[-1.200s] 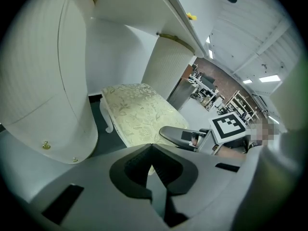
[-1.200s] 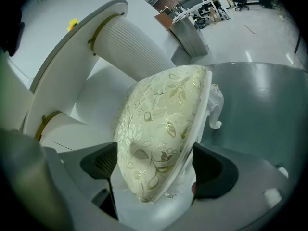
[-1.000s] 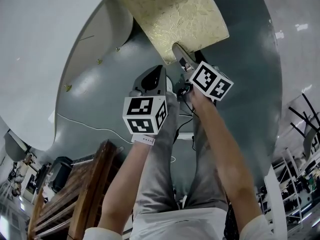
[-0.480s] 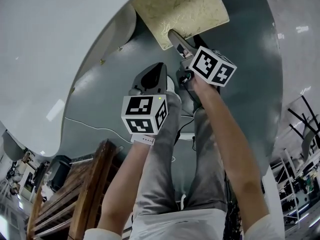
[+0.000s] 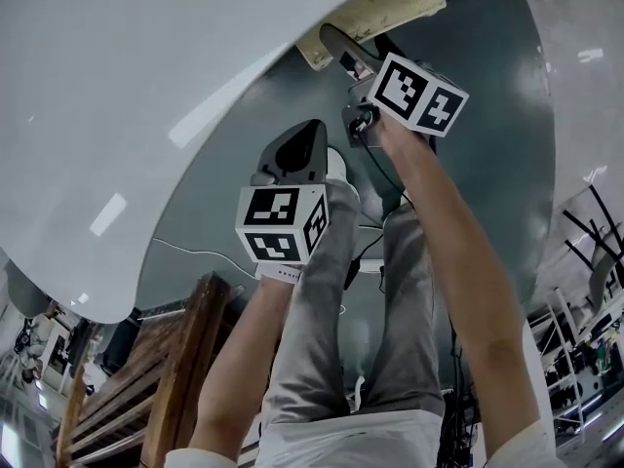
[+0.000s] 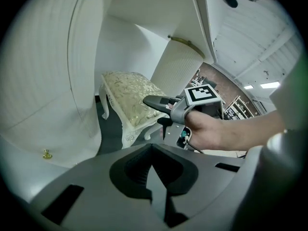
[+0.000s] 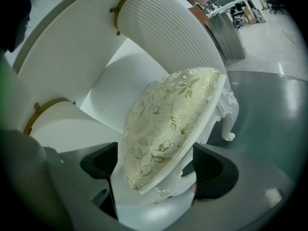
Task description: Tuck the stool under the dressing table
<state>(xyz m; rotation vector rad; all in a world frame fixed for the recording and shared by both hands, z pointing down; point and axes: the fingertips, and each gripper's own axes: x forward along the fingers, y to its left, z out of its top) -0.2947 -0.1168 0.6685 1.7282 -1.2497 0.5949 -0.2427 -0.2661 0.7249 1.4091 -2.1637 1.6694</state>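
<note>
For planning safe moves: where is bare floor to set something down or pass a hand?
Bare grey-green floor lies right of the right arm and beside the cream-and-gold cushioned stool. It is crowded under the white dressing table, where the stool sits.

Below-left of the left claw, a wooden crate. Between them, a thin white cable on grey floor.

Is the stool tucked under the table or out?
Mostly under: the white dressing table top covers the gold-patterned cushioned stool, one edge showing. The right claw grips its corner.
</note>
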